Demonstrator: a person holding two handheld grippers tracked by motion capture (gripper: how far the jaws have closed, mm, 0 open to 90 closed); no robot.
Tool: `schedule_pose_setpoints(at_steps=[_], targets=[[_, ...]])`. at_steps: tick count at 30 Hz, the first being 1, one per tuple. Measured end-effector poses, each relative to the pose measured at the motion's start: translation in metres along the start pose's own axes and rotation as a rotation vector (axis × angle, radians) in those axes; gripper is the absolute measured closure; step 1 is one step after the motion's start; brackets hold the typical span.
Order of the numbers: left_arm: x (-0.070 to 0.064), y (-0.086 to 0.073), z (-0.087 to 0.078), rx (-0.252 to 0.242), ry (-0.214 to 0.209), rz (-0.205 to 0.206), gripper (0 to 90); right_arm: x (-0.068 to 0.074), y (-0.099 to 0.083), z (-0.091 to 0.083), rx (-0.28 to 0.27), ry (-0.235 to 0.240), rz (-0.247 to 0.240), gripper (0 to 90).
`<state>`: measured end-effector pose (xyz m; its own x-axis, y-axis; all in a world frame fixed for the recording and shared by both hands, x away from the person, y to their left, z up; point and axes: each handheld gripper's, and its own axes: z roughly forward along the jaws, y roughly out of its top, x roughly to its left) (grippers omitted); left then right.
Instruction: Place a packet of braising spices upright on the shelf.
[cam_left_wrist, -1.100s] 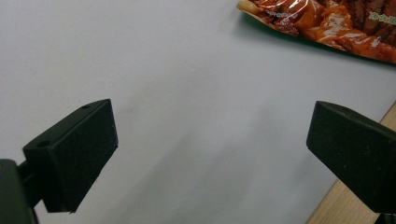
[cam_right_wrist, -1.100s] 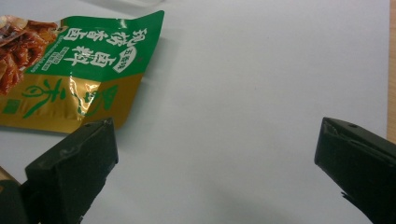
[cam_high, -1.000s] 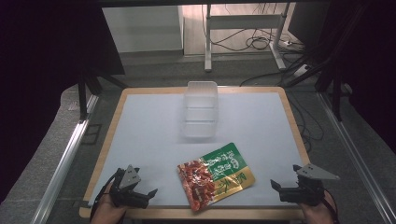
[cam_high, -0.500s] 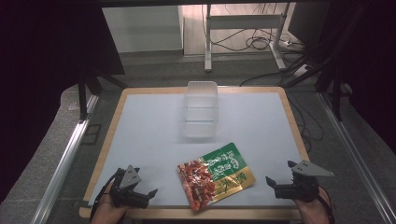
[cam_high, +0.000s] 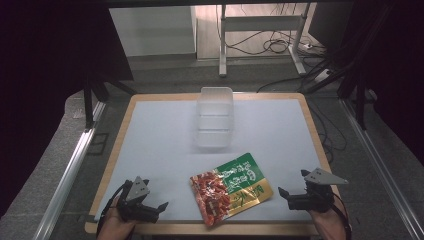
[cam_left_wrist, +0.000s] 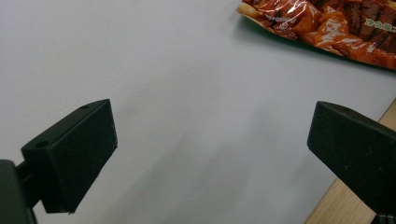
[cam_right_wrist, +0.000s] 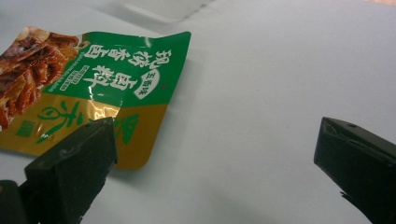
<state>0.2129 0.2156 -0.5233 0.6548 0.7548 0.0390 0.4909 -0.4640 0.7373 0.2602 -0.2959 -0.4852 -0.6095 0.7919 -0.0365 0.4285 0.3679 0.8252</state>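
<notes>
Snack pouch (cam_high: 231, 189) lies flat near the counter's (cam_high: 160, 150) front edge, between both claws. Right claw (cam_high: 289, 196) and left claw (cam_high: 156, 210) gape, empty; best pinch the pouch's gold corner low, sliding one jaw underneath.

mat bare between tools and snack packet (cam_high: 231, 190) | clear box (cam_high: 215, 117) blocks centre rear
</notes>
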Motion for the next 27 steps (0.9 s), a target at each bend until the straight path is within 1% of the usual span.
schedule_pose_setpoints(at_steps=[7,14,19,21,22,26,27], targets=[[0.0,0.0,0.0,0.001,0.002,-0.001,1.5,0.001,0.004,0.009,0.002,0.027,0.019,0.0],[0.0,0.0,0.0,0.003,0.004,-0.002,1.6,0.002,0.007,0.016,-0.006,0.046,0.018,0.0],[0.0,0.0,0.0,0.005,0.006,-0.001,1.6,0.004,0.01,0.027,0.002,0.072,-0.005,0.0],[0.0,0.0,0.0,0.006,0.006,-0.002,1.6,0.005,0.01,0.029,0.003,0.077,-0.012,0.0],[0.0,0.0,0.001,0.006,0.006,-0.003,1.6,0.005,0.011,0.032,0.008,0.095,-0.018,0.0],[0.0,0.0,0.001,0.008,0.01,-0.001,1.7,0.007,0.013,0.036,0.013,0.113,-0.03,0.0],[0.0,0.0,0.001,0.008,0.011,-0.002,1.8,0.008,0.014,0.039,0.016,0.124,-0.03,0.0]])
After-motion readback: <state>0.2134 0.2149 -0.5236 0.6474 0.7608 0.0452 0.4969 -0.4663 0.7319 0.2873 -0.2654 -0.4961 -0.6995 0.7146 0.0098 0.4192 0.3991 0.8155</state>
